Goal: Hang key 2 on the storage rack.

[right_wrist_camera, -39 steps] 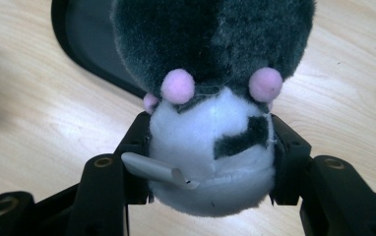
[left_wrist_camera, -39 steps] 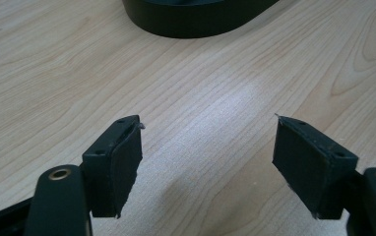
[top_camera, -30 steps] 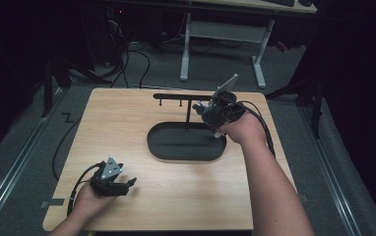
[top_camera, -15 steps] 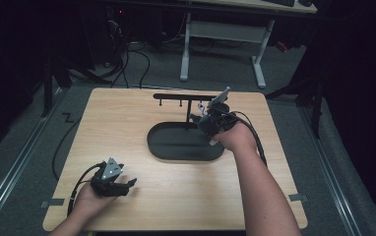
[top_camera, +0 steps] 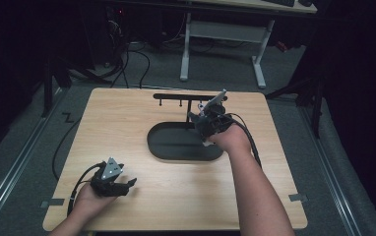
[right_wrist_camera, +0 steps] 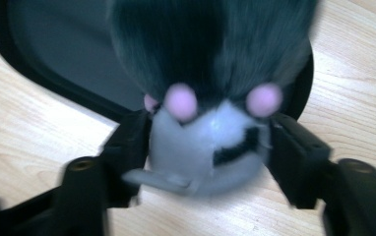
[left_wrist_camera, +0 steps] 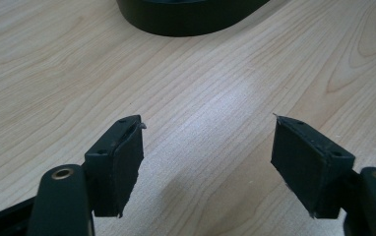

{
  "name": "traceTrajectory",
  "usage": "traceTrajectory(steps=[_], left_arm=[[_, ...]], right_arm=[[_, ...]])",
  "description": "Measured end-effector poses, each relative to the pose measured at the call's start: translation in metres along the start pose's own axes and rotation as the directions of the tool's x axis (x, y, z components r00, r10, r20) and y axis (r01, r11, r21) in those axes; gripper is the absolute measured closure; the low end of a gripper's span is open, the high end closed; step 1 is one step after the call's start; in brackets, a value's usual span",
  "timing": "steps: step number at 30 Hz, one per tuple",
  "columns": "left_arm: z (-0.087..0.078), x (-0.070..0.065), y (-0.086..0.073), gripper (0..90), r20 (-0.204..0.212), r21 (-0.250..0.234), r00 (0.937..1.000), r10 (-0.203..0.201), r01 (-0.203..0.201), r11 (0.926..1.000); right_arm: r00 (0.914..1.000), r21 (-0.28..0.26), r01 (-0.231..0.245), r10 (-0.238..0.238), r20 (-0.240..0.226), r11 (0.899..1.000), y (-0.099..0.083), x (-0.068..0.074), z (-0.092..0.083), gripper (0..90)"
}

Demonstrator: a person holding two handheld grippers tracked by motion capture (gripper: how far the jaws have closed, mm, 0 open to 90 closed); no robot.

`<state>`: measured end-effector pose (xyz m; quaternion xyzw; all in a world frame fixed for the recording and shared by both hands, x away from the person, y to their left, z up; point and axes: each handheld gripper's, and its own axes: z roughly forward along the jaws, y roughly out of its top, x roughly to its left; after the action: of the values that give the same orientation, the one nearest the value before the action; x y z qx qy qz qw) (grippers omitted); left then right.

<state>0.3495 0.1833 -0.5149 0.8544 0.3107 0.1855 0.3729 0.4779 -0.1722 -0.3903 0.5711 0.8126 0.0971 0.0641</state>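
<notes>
Close to the near edge of the worktop (top_camera: 186, 196), toward its left corner, the left gripper (top_camera: 127, 185) rests low on the bare wood with its jaws spread wide and nothing between them. From its own camera the left gripper (left_wrist_camera: 205, 162) has only pale wood grain in the gap. There is plenty of open board around it and across the near half. Further in, around the middle, lies a black oval tray (top_camera: 176, 145). The right gripper (top_camera: 196, 118) hangs over the tray's far right rim, clamped on a small plush toy (right_wrist_camera: 210, 142), grey-white with dark fur and pink spots, blurred. Behind the tray, near the far edge, stands a black rack (top_camera: 183, 97) with hooks.
</notes>
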Motion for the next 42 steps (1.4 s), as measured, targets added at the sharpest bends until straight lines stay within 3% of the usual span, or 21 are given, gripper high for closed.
traceTrajectory(steps=[2, 13, 24, 29, 34, 35, 38, 42], left_arm=[[0.001, 0.000, 0.000, 28.5, 0.002, 0.004, 1.0000, 0.002, -0.002, 1.0000], [0.000, -0.002, 0.000, 28.3, -0.001, -0.001, 1.0000, 0.003, -0.003, 1.0000], [-0.005, 0.000, -0.006, 27.8, -0.006, 0.000, 0.9999, -0.010, 0.010, 0.9999], [-0.006, -0.001, -0.007, 27.6, -0.004, 0.005, 0.9999, -0.013, 0.013, 0.9999], [-0.005, -0.003, -0.006, 27.6, -0.001, 0.006, 1.0000, -0.002, 0.002, 1.0000], [-0.005, -0.003, -0.006, 27.5, -0.001, 0.007, 1.0000, -0.002, 0.002, 1.0000], [-0.004, -0.004, -0.006, 27.4, 0.000, 0.006, 1.0000, -0.003, 0.003, 1.0000], [-0.003, -0.005, -0.006, 26.2, -0.001, 0.004, 1.0000, 0.008, -0.008, 1.0000]], right_arm=[[0.9998, -0.022, 0.004, -0.003, 0.019, 1.000, 0.000, 0.001, -0.001, 30.5], [0.9999, -0.048, 0.012, -0.012, 0.007, 0.999, -0.017, 0.002, 0.002, 30.7], [0.9981, -0.115, 0.057, -0.054, 0.029, 0.992, -0.050, 0.004, 0.014, 31.7], [0.9989, -0.165, 0.047, -0.047, 0.000, 0.985, -0.071, 0.002, 0.021, 32.1], [0.9983, -0.233, 0.039, -0.048, -0.033, 0.972, -0.094, -0.005, 0.031, 30.2], [0.9980, -0.259, 0.040, -0.051, -0.037, 0.965, -0.101, -0.007, 0.034, 29.7], [0.9984, -0.295, 0.015, -0.031, -0.048, 0.955, -0.115, -0.014, 0.039, 26.4], [0.9987, -0.374, -0.024, 0.005, -0.050, 0.927, -0.137, -0.024, 0.045, 21.6]])
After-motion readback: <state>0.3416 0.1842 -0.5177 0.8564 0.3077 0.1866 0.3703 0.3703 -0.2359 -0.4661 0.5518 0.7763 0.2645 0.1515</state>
